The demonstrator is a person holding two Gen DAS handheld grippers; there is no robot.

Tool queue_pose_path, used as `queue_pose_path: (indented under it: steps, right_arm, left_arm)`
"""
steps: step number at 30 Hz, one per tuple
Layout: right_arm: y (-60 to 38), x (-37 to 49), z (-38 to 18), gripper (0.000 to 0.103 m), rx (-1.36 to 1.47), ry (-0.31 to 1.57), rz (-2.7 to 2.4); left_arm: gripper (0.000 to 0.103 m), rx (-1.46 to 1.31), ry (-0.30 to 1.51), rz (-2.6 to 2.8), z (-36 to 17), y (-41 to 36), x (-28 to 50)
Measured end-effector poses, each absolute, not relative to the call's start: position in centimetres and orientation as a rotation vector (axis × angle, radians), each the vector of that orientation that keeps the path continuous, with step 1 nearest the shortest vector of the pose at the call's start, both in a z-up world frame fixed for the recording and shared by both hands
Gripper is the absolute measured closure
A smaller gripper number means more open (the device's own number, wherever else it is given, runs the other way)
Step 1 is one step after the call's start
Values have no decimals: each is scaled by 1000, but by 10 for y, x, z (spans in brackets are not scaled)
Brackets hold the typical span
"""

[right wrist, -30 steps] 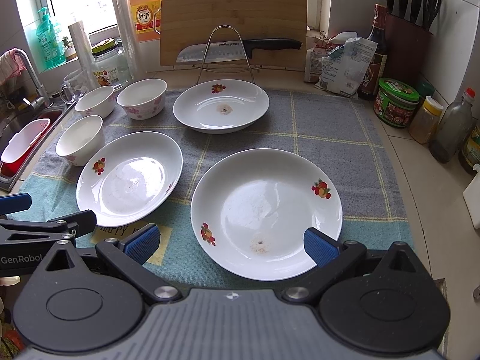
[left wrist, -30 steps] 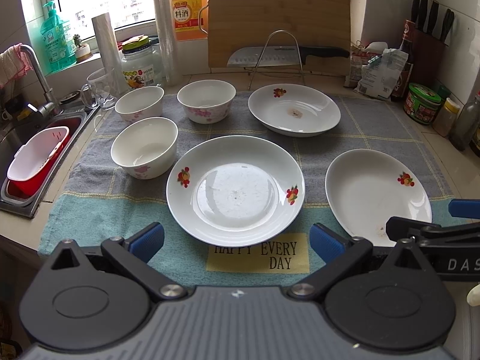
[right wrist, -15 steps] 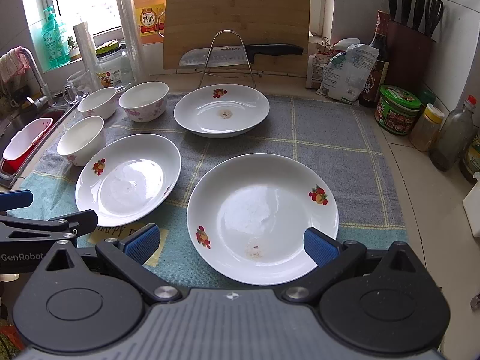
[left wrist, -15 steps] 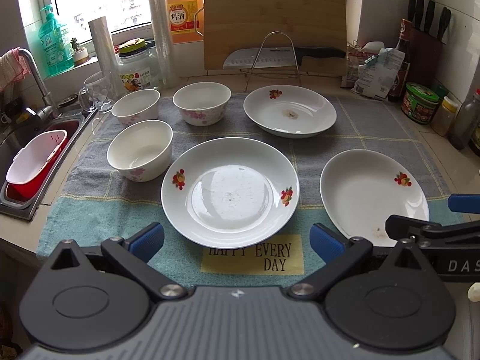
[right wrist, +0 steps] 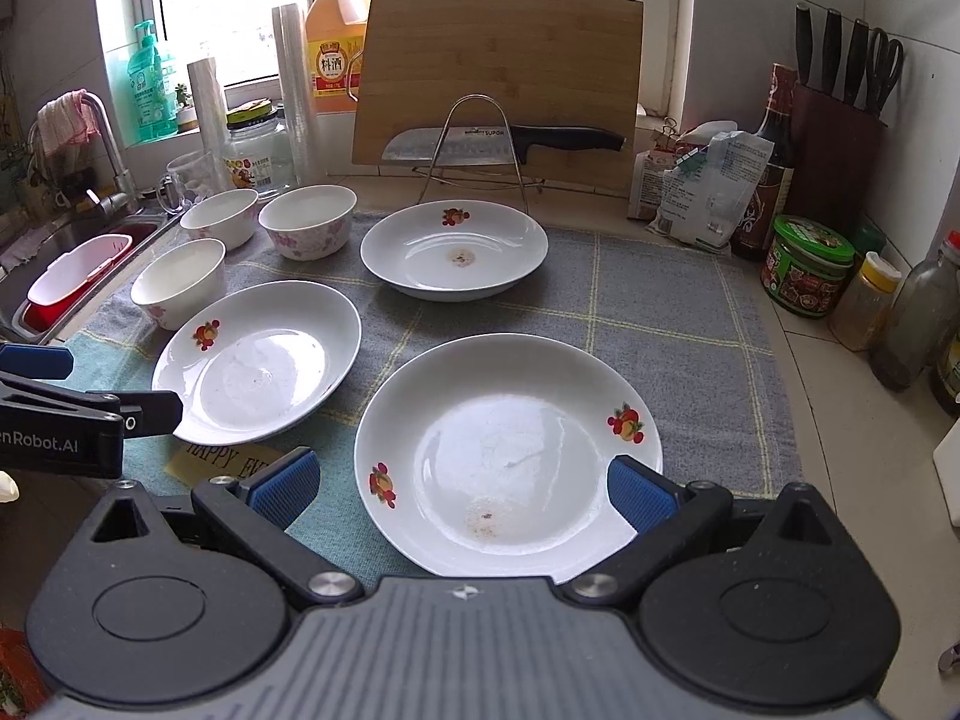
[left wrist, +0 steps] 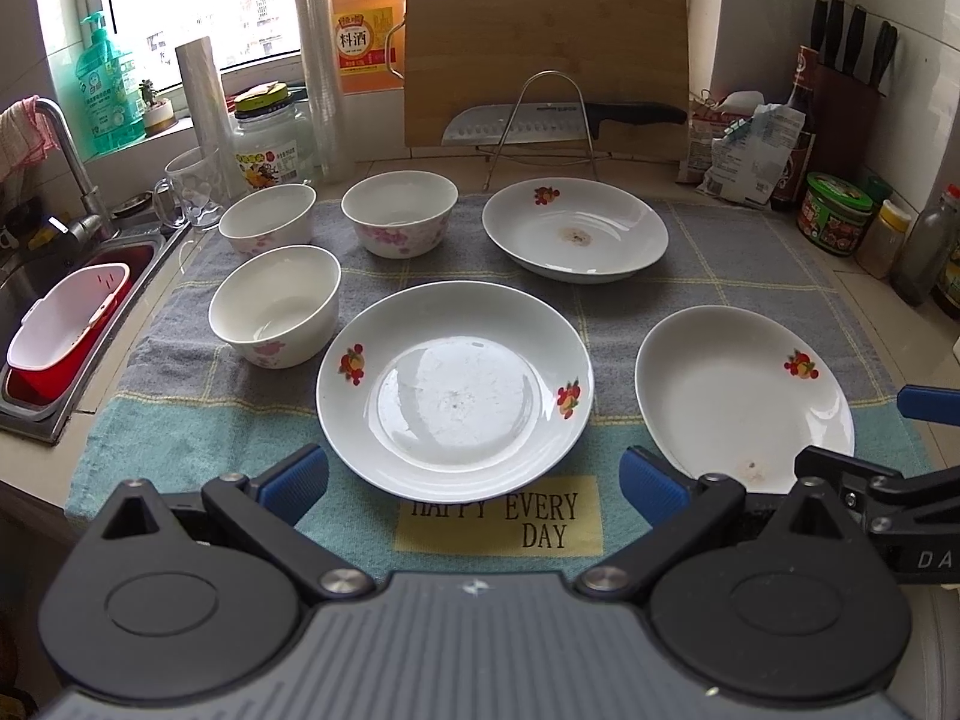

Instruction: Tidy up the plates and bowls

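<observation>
Three white plates with fruit prints lie on a towel: a near left plate (left wrist: pixel 454 381) (right wrist: pixel 258 360), a near right plate (left wrist: pixel 741 396) (right wrist: pixel 507 450) and a far plate (left wrist: pixel 575 228) (right wrist: pixel 454 249). Three white bowls with pink flowers stand at the left: (left wrist: pixel 276 303), (left wrist: pixel 267 217), (left wrist: pixel 399 210). My left gripper (left wrist: pixel 474 483) is open and empty, just before the near left plate. My right gripper (right wrist: pixel 459 492) is open and empty, its fingers on either side of the near right plate's front rim.
A sink (left wrist: pixel 36 276) with a red and white basket (left wrist: pixel 66 324) lies at the left. A cutting board (left wrist: pixel 546 54), knife rack (left wrist: pixel 540 120), bottles and jars line the back. Jars (right wrist: pixel 807 264) and a knife block (right wrist: pixel 840 138) stand at the right.
Both grippers have drawn back and risen a little, so the plates sit slightly farther off. Nothing on the towel has moved.
</observation>
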State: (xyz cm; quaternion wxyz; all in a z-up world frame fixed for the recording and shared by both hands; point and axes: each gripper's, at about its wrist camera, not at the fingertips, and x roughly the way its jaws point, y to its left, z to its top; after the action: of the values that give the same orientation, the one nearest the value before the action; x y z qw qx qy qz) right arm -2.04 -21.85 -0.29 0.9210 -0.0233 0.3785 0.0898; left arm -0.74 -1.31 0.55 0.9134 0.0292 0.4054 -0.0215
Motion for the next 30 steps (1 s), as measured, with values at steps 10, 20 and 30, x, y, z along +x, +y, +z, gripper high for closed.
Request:
queue_pose_path:
  steps: [10, 20, 30]
  right_arm:
    - [-233, -31, -28, 0, -105, 793, 229]
    - [-249, -33, -71, 0, -91, 859, 205]
    - [-254, -19, -97, 0, -105, 860, 225]
  left_arm:
    - [1, 7, 787, -82, 5, -10, -11]
    - [1, -8, 806, -103, -4, -14, -11]
    - [1, -37, 817, -45, -6, -13, -16]
